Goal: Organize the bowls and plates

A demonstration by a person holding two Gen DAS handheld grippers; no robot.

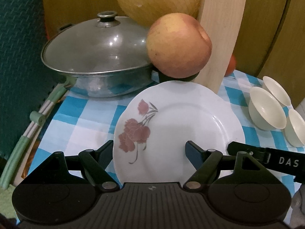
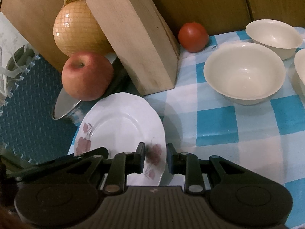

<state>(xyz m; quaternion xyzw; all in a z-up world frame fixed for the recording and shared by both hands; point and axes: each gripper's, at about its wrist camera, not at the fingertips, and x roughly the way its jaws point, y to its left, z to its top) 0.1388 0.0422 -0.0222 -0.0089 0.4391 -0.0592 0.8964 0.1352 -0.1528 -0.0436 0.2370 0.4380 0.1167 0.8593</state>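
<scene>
The right claw (image 2: 155, 156) clamps a white scalloped plate (image 2: 122, 126) with pink flowers; the left claw (image 1: 149, 148) gapes apart.

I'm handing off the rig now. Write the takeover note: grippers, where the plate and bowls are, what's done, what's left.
Left gripper: open wide around the plate's near-left edge, not gripping it.
Right gripper: jaws narrow, straddling the plate's right rim; contact unclear.
Plate: tilted on the checked cloth, in front of the apple and pot.
Bowls: three on the right, separate and upright; the nearest is empty.
Done: nothing stacked yet.
Left: settle the plate, then gather the bowls.
</scene>
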